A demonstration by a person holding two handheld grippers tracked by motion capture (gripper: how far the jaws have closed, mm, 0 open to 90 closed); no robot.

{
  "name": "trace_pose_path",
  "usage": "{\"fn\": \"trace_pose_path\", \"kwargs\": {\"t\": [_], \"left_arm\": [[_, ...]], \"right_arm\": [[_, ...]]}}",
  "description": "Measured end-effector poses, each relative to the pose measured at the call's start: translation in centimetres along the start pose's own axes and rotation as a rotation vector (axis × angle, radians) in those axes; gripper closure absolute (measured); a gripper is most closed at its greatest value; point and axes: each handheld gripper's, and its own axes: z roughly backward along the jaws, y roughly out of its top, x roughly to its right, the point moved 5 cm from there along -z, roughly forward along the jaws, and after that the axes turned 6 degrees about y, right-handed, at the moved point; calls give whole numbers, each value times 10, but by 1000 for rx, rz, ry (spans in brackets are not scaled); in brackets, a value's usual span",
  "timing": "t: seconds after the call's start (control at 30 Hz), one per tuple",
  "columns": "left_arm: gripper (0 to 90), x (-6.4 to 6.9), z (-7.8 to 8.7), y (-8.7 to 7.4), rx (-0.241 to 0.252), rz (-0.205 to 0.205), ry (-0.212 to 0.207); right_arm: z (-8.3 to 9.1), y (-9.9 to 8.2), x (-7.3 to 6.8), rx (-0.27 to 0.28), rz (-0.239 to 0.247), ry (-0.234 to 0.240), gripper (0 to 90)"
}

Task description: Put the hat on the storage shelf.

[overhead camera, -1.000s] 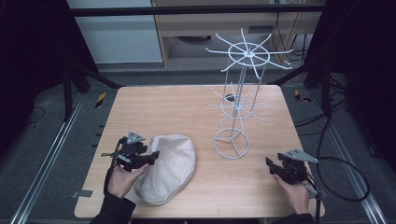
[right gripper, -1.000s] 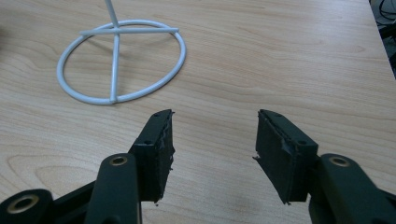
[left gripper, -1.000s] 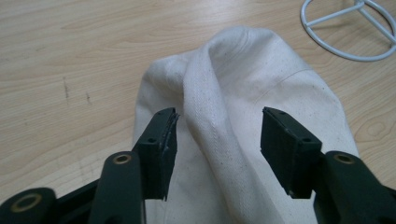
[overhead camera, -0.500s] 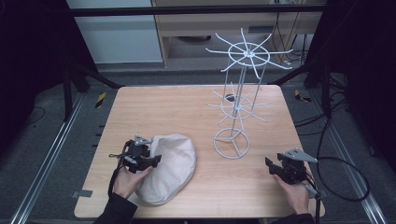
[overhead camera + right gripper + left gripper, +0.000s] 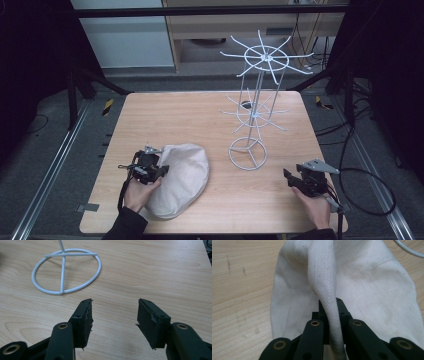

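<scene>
A cream cloth bag [image 5: 184, 176] lies bunched on the near left of the wooden table [image 5: 175, 115]. My left gripper [image 5: 159, 170] is at its left edge, held by a hand. Seen from the left gripper view, the jaws of the left gripper [image 5: 332, 307] have just been closing and now pinch a thick woven band [image 5: 322, 272] of the cream bag [image 5: 374, 290]. My right gripper [image 5: 290, 178] rests low at the near right, and the right gripper [image 5: 115, 315] stands open over bare wood with nothing between its pads.
A tall white wire stand [image 5: 248, 152] with spoked rings stands right of centre; its ring base [image 5: 66, 271] lies just ahead of the right gripper. A cable [image 5: 370, 200] trails off the table's right edge. Dark frame rails run along both sides.
The left gripper has edged right onto the bag's edge and its jaws have closed on the band. The right gripper has kept still.
</scene>
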Motion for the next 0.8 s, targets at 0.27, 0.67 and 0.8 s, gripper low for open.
{"fn": "trace_pose_path", "kwargs": {"t": [0.27,0.67,0.8], "left_arm": [[881,-3,15,3,58,15,-19],[882,-5,45,11,203,42,-56],[884,-3,58,16,271,34,-60]], "right_arm": [[0,0,0,1,-2,1,457],[1,0,0,7,2,1,448],[1,0,0,7,3,1,447]]}}
